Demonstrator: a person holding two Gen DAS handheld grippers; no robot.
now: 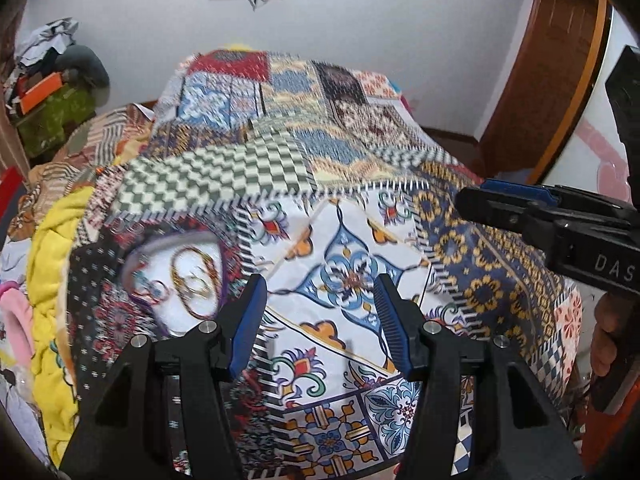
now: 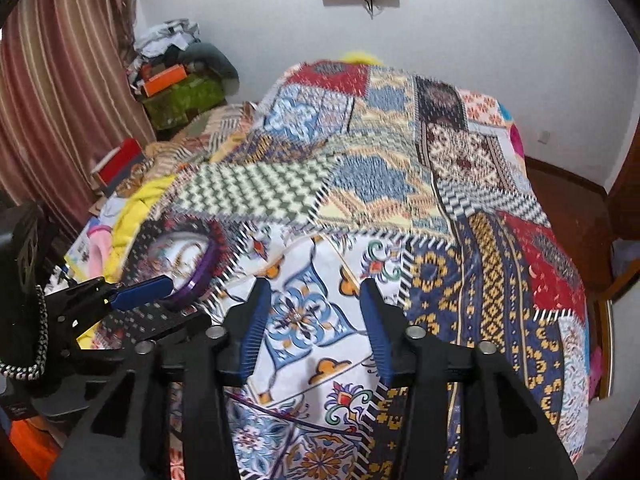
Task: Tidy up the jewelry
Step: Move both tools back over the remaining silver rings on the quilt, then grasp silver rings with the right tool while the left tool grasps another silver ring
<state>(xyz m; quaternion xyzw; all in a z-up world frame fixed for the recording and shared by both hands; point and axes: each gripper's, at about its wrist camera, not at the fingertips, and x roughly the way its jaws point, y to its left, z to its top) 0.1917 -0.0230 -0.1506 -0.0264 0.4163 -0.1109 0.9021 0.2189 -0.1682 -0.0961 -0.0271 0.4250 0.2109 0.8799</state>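
I have both grippers, left (image 1: 320,312) and right (image 2: 314,312), with fingers apart and empty over the bed (image 1: 400,240); the bangles (image 1: 194,280) lie in the dish (image 2: 202,268) at left.

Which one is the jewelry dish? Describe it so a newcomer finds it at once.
Start at the patchwork bedspread covering the bed. Go to its near left part, beside the yellow blanket, just ahead and left of the left gripper. There sits a round white dish with a purple rim holding gold bangles, the only plain white, raised round thing on the busy fabric.
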